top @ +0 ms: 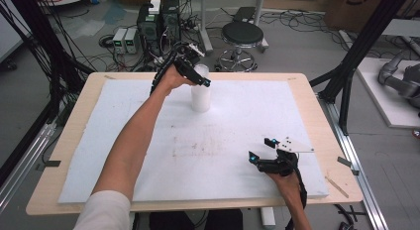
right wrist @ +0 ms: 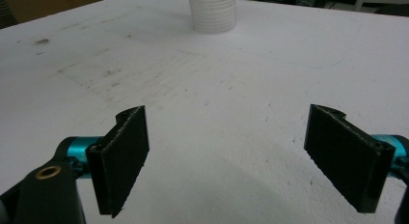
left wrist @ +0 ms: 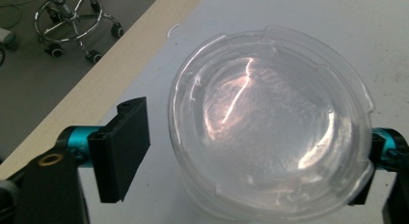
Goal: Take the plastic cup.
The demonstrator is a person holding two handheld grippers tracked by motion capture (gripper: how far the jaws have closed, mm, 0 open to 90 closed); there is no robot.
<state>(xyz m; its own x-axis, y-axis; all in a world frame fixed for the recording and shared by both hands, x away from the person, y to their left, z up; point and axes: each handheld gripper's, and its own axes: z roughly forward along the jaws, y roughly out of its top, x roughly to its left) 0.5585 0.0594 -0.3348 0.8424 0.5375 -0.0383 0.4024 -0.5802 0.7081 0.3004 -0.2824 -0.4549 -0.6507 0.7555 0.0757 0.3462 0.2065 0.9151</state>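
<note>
Clear plastic cups point(left wrist: 270, 137), stacked, sit between the left gripper point(left wrist: 251, 151) fingers, one pad short of contact; squeezing off-centre could topple them. Right gripper point(right wrist: 241, 156) released.

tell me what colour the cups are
Clear, see-through plastic cups; the left gripper view shows it best.

Stack of clear plastic cups point(top: 200, 93): upright, ribbed walls, translucent white, open rims up. Stands on white foam sheet point(top: 148, 141), far-centre area, approx. mid-width (nearer the far edge). Seen from above point(left wrist: 270, 132): round, glossy, w/ notched top rim.
</note>
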